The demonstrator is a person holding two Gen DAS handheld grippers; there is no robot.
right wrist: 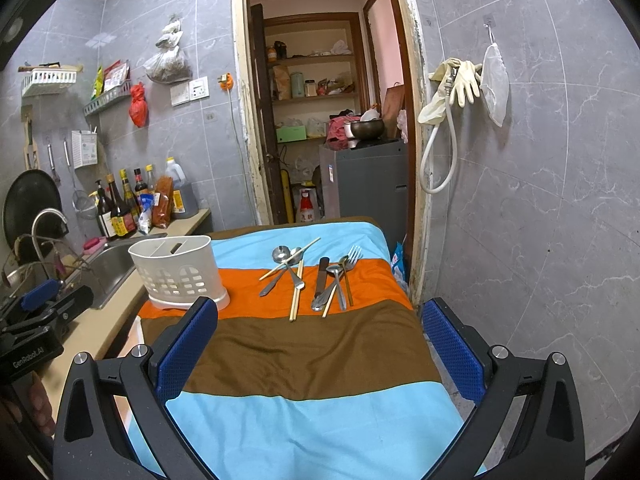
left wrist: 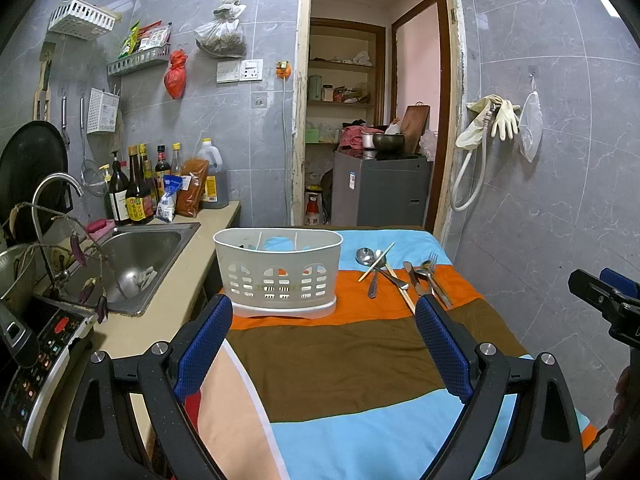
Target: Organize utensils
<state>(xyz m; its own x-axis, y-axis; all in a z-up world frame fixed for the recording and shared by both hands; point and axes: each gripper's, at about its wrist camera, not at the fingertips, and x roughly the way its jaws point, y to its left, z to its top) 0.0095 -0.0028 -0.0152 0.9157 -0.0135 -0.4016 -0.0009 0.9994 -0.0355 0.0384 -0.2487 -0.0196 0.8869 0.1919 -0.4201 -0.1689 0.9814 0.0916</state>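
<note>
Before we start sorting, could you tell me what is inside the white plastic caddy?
The white plastic slotted caddy shows only thin dividers; no utensils visible, though its bottom is hidden.

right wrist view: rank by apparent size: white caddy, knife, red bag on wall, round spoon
1. white caddy
2-3. knife and red bag look alike; the bag hangs farther away, so unranked
4. round spoon

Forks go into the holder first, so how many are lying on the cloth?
1. The fork lies at the right edge of the right-hand utensil pile on the striped cloth, tines toward the doorway. Overlapping pieces there could hide another.
</note>
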